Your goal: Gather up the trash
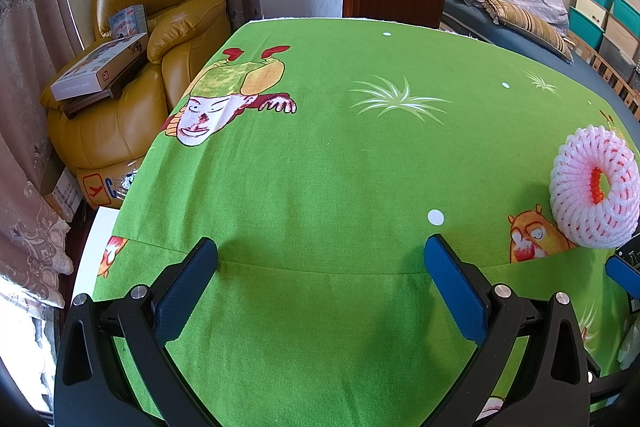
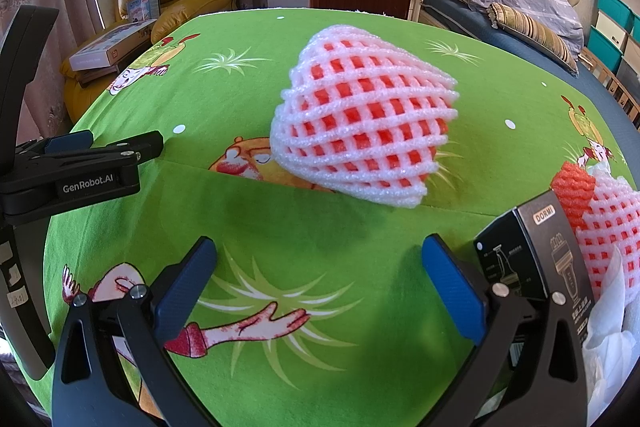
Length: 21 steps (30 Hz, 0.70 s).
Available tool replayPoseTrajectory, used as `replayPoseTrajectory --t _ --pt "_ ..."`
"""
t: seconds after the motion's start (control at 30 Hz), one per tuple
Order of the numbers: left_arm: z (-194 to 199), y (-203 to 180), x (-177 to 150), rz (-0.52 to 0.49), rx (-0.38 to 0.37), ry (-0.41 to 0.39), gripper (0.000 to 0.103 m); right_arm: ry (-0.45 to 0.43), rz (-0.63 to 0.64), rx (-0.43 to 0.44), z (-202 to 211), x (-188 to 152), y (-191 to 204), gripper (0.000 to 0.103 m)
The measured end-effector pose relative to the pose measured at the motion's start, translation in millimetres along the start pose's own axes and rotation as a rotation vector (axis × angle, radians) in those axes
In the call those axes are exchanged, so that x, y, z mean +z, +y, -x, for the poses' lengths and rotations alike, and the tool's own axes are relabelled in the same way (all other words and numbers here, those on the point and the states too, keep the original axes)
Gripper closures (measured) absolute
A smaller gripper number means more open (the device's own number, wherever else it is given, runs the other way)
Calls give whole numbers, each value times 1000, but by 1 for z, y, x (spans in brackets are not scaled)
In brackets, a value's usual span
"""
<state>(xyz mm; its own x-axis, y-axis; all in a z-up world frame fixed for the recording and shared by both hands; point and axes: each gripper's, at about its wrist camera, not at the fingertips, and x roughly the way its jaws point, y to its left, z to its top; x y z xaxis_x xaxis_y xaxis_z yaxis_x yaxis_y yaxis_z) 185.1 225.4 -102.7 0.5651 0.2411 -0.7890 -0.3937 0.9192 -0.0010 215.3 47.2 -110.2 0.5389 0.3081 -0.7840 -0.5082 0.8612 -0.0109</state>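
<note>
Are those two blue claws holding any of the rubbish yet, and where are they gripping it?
Nothing is held. The left gripper and right gripper are both open over the green cloth; the foam net lies untouched ahead.

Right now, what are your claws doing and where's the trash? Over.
Left claw open, empty. Right claw open, empty, facing foam net on green cloth. Black box and more foam netting beside right claw. Path clear.

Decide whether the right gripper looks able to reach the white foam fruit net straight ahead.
Probably yes: the right gripper is open, and only bare green cloth lies between it and the foam net.
</note>
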Motion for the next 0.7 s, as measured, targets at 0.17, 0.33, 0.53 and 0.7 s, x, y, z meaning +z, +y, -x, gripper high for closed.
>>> replayPoseTrajectory --t 0.17,0.33,0.53,0.7 --pt "0 0 1 1 -2 7 6 8 0 0 3 -2 -6 3" --pt "0 -1 1 0 -1 8 6 9 0 1 4 -2 -8 3" --pt "-1 -1 1 1 -2 8 6 9 1 0 4 -2 -6 3" --pt "-1 -1 1 1 -2 8 6 9 1 1 4 -2 -6 3"
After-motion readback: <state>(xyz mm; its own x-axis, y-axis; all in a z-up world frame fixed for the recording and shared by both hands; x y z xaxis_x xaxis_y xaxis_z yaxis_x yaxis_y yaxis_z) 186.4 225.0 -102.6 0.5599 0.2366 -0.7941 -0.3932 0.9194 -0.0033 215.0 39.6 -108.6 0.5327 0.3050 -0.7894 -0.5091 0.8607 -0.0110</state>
